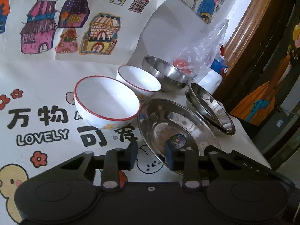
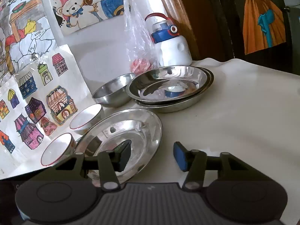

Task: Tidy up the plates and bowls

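- My left gripper point(image 1: 151, 156) straddles the near steel plate's point(image 1: 189, 129) rim, pads not clamped.
- My right gripper point(image 2: 152, 154) likewise straddles that plate point(image 2: 131, 131), jaws apart.

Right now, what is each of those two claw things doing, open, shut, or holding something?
Left gripper: open, straddling the steel plate rim, not pressing.
Right gripper: open, straddling that plate's rim, nothing held.

Tablecloth point(image 1: 46, 75) print reads "LOVELY" point(image 1: 42, 136) in outlined capitals, with large black Chinese characters "万物" point(image 1: 37, 116) and "可" point(image 1: 91, 136). Round sticker point(image 1: 177, 141) in steel plate point(image 1: 180, 120): illegible.
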Available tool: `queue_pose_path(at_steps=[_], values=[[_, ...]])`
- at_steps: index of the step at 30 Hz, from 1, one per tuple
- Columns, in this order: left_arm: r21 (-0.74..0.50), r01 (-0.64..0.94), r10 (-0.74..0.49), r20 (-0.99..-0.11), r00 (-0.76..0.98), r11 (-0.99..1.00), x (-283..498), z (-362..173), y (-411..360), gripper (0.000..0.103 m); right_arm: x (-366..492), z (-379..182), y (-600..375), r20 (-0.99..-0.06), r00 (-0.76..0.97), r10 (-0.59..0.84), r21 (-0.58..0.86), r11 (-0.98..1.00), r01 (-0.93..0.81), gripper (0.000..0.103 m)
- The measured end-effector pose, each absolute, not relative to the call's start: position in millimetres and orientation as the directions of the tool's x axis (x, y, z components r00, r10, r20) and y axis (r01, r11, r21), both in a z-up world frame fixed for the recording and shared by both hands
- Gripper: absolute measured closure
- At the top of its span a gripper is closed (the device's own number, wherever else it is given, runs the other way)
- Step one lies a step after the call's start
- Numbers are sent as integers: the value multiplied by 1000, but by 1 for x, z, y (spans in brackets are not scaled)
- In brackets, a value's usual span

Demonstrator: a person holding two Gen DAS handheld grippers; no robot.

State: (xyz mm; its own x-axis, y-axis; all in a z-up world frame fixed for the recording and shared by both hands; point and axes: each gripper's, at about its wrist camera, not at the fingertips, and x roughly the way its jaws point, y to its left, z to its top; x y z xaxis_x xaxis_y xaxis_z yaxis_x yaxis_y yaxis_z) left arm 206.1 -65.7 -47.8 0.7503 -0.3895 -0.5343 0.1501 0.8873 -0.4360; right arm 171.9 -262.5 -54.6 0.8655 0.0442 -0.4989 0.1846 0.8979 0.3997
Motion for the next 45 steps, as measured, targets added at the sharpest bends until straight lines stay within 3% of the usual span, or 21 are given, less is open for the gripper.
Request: queue_pose_path(at_steps=[5,7,27,45], values=[[-449,161,-408,-533,741,879,207,-50,-66,82,173,-55,-263,-510,859,46,400,897,190,79],[-459,163,-417,-531,738,873,208,-50,-65,82,173,-56,-262,-511,858,53,403,897,184,82],[-418,197,-418,-543,729,887,189,-41,-68,84,127,-47,-255,-500,866,11,353,916,192,82],[-369,275,-439,-504,744,888,157,-17,-89,83,103,-23,-275,-425,904,-40,328,924,196,81]])
